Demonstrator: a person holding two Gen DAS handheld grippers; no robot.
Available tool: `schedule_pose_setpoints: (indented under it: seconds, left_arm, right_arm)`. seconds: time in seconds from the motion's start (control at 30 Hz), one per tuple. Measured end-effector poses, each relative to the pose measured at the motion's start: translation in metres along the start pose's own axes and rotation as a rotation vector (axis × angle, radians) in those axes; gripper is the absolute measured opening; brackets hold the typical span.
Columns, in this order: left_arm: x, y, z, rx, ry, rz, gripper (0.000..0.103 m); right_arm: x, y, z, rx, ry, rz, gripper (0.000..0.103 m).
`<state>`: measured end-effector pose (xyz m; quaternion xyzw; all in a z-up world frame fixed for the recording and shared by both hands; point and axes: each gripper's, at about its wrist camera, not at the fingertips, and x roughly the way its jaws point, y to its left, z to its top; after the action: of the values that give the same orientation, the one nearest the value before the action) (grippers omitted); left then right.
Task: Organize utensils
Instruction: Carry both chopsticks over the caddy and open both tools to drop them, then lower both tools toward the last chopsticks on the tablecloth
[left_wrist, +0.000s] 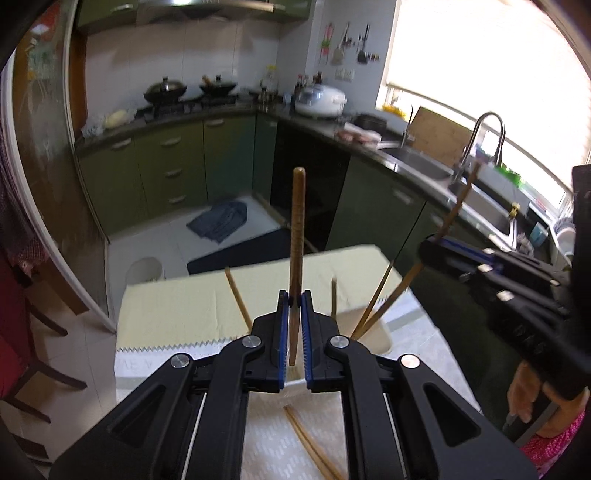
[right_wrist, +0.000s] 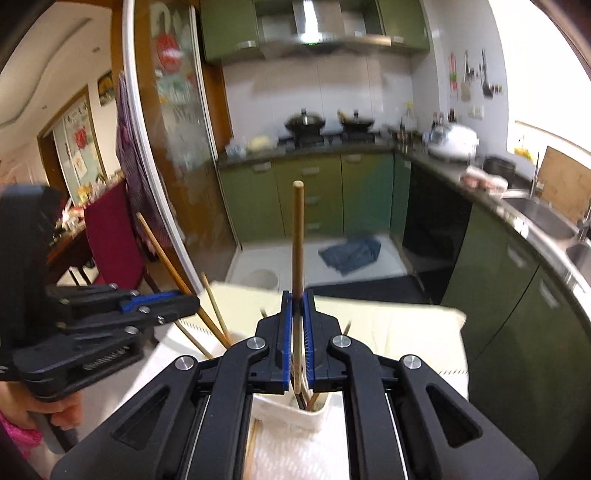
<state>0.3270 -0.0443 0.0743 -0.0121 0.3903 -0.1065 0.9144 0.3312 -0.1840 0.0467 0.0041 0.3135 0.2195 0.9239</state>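
Note:
In the left wrist view my left gripper (left_wrist: 294, 297) is shut on a brown wooden chopstick (left_wrist: 297, 221) that stands upright above a white holder (left_wrist: 380, 338). Several more chopsticks (left_wrist: 376, 295) lean in that holder. My right gripper (left_wrist: 426, 249) comes in from the right, shut on its own chopstick (left_wrist: 458, 205). In the right wrist view the right gripper (right_wrist: 296, 302) grips a paler chopstick (right_wrist: 298, 240) over the holder (right_wrist: 295, 411), and the left gripper (right_wrist: 192, 302) at the left holds a slanted chopstick (right_wrist: 162, 251). Two loose chopsticks (left_wrist: 310, 443) lie on the white mat.
The holder stands on a table with a pale yellow cloth (left_wrist: 177, 306). Beyond it are green kitchen cabinets (left_wrist: 166, 173), a sink (left_wrist: 480, 206) at the right, a white bin (left_wrist: 146, 271) and a blue rag (left_wrist: 218, 221) on the floor. A red chair (right_wrist: 110, 240) stands left.

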Motion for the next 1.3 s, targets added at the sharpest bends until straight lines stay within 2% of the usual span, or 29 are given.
schedule_pose_setpoints:
  seconds: [0.13,0.2,0.23,0.37,0.43,0.5,0.6,0.67,0.8,0.97,1.13,1.3]
  left_arm:
    - [0.014,0.003,-0.013,0.004,0.053,0.016,0.009]
    - [0.013,0.004,-0.017,0.001,0.062,0.029,0.020]
    - [0.011,0.004,-0.018,0.001,0.062,0.031,0.022]
    - [-0.009,0.003,-0.020,0.007,0.046,0.031,0.022]
    - [-0.024,0.001,-0.027,0.008,0.045,0.035,0.028]
    - [-0.032,0.001,-0.039,0.005,0.061,0.048,0.041]
    - [-0.030,0.004,-0.077,-0.014,0.144,0.045,0.041]
    - [-0.014,0.008,-0.110,-0.043,0.235,0.035,0.041]
    - [0.030,0.015,-0.164,-0.112,0.414,0.019,0.041]
    - [0.070,0.009,-0.190,-0.159,0.501,0.040,0.041]
    - [0.097,0.005,-0.202,-0.199,0.582,0.076,0.041]
    - [0.109,0.005,-0.204,-0.225,0.615,0.103,0.041]
  right_arm:
    - [0.030,-0.002,-0.019,-0.001,0.066,0.000,0.007]
    - [0.035,-0.003,-0.023,-0.006,0.093,-0.006,0.016]
    - [0.034,-0.003,-0.022,-0.007,0.092,-0.007,0.017]
    - [0.001,0.003,-0.021,-0.018,0.032,-0.002,0.018]
    - [-0.023,0.009,-0.026,-0.032,0.009,0.015,0.023]
    - [-0.041,0.015,-0.038,-0.055,0.022,0.023,0.036]
    - [-0.038,0.023,-0.075,-0.091,0.132,0.029,0.037]
    - [-0.021,0.020,-0.111,-0.092,0.230,0.029,0.037]
    - [-0.001,-0.004,-0.158,-0.010,0.314,0.022,0.037]
    - [-0.006,-0.037,-0.186,0.073,0.338,-0.002,0.037]
    - [-0.021,-0.069,-0.191,0.118,0.316,-0.021,0.038]
    - [-0.030,-0.082,-0.194,0.142,0.307,-0.005,0.038]
